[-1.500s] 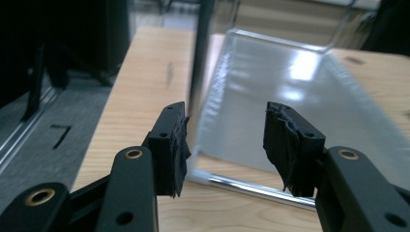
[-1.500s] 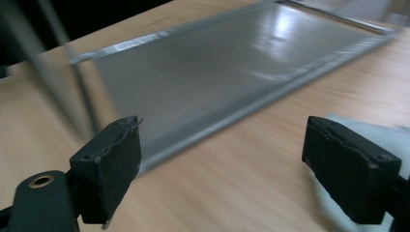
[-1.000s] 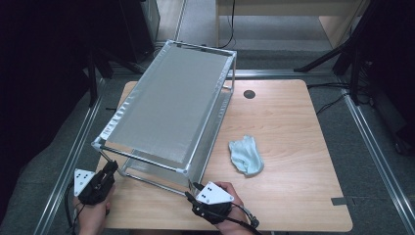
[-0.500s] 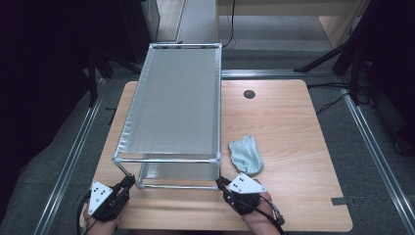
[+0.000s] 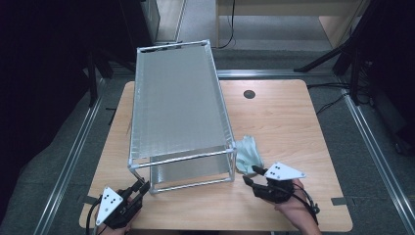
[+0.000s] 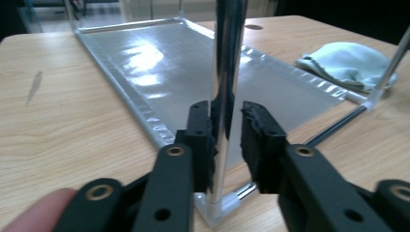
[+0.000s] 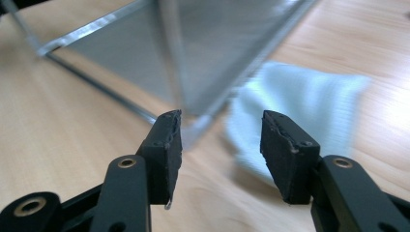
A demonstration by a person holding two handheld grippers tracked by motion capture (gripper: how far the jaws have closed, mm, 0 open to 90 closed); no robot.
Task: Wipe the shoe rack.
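Table: I'm working over a pale wood tabletop (image 5: 293, 122), dark room around it.
Rack: the two-tier silver metal shelf rack with mesh decks (image 5: 176, 105) is standing mid-table, long axis running away from me.
Left gripper (image 6: 227, 128): jaws have just been opening, now sitting loose around the shiny front-left post (image 6: 227, 58), not pinching.
Right gripper (image 7: 220, 135): jaws have just been opening too, parted with nothing between, front-right corner just ahead.
Cloth: a soft crumpled mint-green rag (image 5: 248, 154) is lying beside that corner.
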